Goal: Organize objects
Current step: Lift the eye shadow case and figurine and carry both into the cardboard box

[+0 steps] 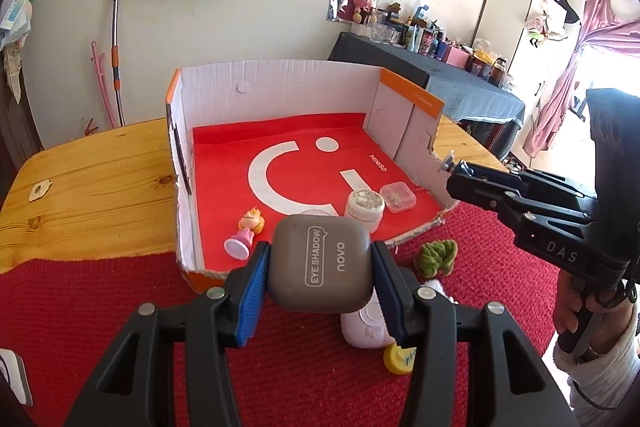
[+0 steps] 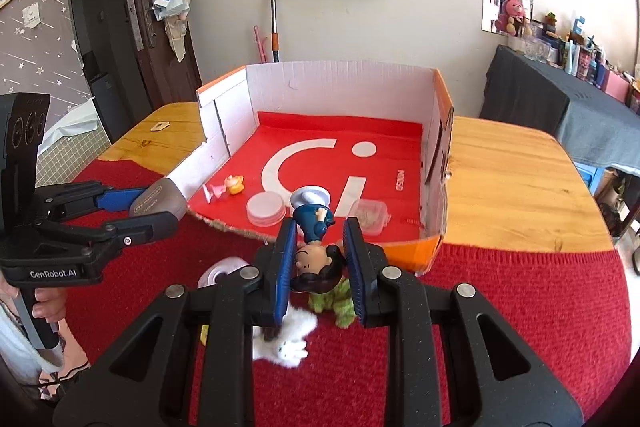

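Between my left gripper's (image 1: 318, 267) blue ribbed pads sits the taupe rounded-square plastic eye-shadow compact (image 1: 318, 263), pinched by its two smooth curved sides and held clear of the red knitted cloth (image 1: 100, 307). My right gripper (image 2: 318, 251) is clamped narrow on the small blue-suited plastic figurine (image 2: 314, 247), which hangs head toward me, its white disc base pointing away.

Ahead of both sets of jaws stands the shallow cardboard box (image 1: 280, 83), white-walled, orange-edged, lined with a slick red paper sheet; its ragged near edge is torn low. Already inside it I see a white round jar (image 1: 364, 207), a clear lidded plastic tub (image 1: 397, 197) and two tiny pastel toys (image 1: 246, 231).

I judge the compact the likelier slip: glossy rounded shoulders give ribbed pads little to bite, so a jolt could squirt it forward. The figurine is gripped around its uneven head and body, so it might pivot. Dropping either too near the jar could topple things.

Below my jaws a green knitted plush (image 1: 436, 257), a pale pink case (image 1: 366, 327) and a yellow cap (image 1: 398, 357) wait on the cloth.
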Tool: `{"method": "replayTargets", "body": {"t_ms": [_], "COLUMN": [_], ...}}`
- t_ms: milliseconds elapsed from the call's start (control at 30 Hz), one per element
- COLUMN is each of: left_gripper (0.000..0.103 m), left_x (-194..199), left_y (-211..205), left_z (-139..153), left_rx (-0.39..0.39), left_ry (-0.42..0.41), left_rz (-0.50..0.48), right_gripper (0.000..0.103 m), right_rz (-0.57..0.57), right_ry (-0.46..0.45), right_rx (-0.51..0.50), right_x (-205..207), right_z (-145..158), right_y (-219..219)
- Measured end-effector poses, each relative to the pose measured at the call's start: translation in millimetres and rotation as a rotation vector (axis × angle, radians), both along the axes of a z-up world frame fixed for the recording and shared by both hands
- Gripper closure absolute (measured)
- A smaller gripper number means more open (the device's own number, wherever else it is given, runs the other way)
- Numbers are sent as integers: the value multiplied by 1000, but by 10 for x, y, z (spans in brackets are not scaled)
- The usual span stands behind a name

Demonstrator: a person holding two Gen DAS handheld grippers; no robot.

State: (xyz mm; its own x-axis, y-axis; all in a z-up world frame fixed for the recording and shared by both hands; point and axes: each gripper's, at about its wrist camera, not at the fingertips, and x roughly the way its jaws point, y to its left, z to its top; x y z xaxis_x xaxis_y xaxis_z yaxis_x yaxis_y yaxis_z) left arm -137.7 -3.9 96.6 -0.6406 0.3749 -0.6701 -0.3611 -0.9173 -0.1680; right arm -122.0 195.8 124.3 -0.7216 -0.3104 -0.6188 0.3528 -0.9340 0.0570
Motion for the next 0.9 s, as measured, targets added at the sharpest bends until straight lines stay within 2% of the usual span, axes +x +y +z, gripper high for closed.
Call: {"method": "replayTargets", "body": {"t_ms": [167,400,500,700,900], "left_gripper": [51,51,51,51,51], "left_x": [-407,-897,-1048,-1245,-1395], "left_y": [91,242,265,291,283], "left_z": [18,-120,-199,-348,-445], "left_rx": [-8,-65,-71,-78,-69], "left_ry": [-40,-116,-149,-209,-256], "left_rz": [8,9,17,22,35], "right_gripper": [80,80,80,80,80], "right_rz": [4,4,4,-2,-8], "right_ry": [-55,-179,-221,-305,-353], "right_rx": [36,96,121,110,136], "right_x": [-504,-1062,-1206,-1407,-1497], "right_z": [5,-211,-296,-430,-543], "right_y": [-121,-233,-278,-297,-277]}}
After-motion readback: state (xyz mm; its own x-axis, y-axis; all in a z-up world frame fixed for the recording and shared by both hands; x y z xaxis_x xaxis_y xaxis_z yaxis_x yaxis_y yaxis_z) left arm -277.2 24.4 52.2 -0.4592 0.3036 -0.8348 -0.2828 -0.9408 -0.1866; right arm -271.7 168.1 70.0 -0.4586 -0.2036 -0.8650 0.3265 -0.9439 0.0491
